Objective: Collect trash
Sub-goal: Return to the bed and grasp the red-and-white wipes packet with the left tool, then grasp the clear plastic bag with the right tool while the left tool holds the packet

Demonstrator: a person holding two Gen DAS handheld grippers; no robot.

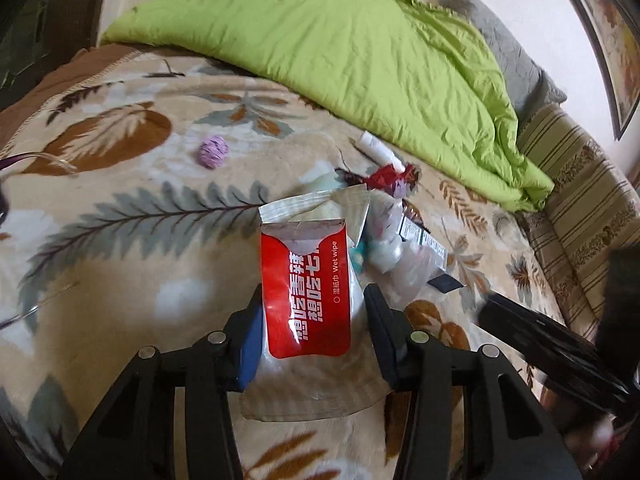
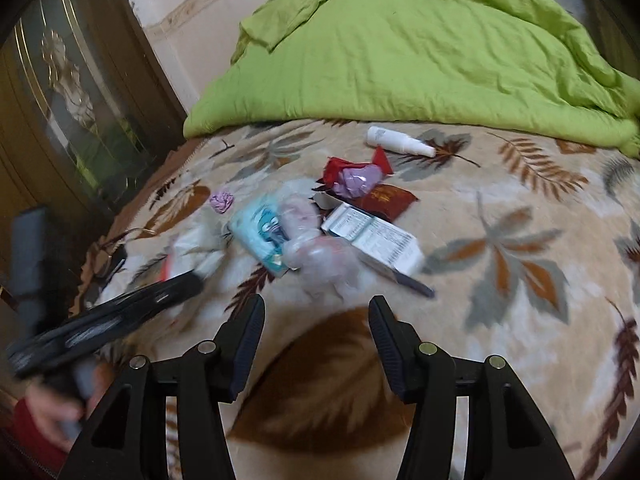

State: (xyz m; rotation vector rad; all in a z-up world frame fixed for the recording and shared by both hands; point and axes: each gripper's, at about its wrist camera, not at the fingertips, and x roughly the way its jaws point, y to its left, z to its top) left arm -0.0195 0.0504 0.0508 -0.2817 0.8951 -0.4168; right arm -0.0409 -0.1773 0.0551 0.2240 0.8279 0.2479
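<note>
The left gripper (image 1: 314,312) stood wide around a flat red foil wet-wipe packet (image 1: 306,292), not yet pinching it. The packet looked light, thin and slippery; its near edge seemed best to grip. It lay on the leaf-patterned blanket (image 1: 120,280), near the trash pile. The right gripper (image 2: 316,320) hung wide, empty. No container showed.
</note>
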